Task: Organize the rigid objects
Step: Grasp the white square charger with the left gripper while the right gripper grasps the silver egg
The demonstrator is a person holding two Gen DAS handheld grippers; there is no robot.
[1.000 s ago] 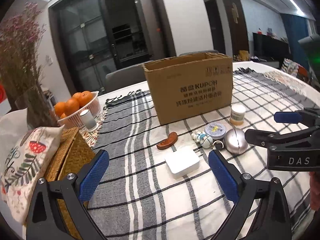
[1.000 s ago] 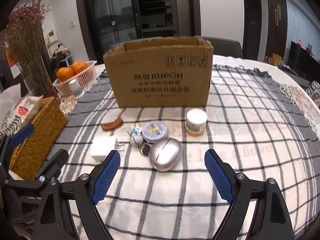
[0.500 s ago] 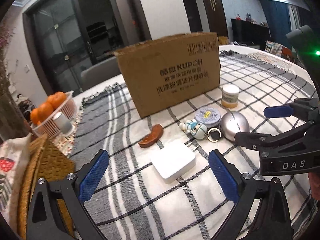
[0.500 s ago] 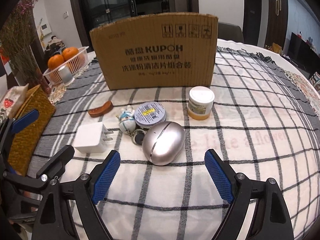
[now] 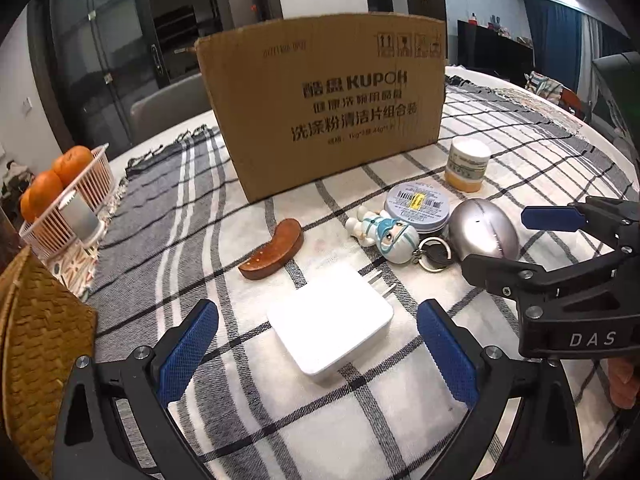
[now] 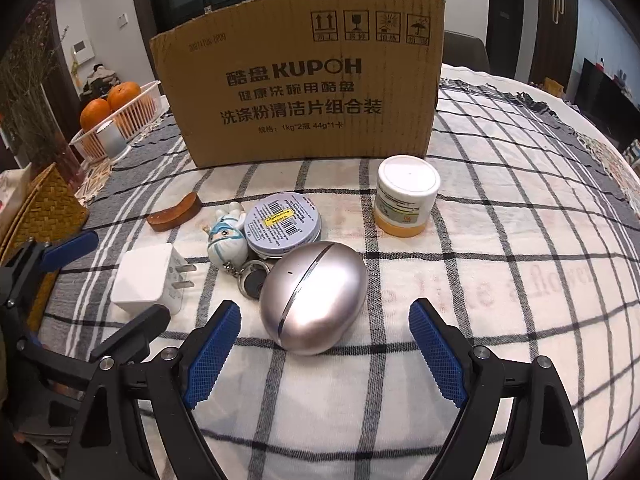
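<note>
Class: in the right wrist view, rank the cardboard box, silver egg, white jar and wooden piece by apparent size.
1. cardboard box
2. silver egg, though nearness enlarges it
3. white jar
4. wooden piece

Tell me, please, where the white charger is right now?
In the left wrist view the charger lies on the cloth between the open left gripper's jaws, just in front of the brown wooden piece.
</note>
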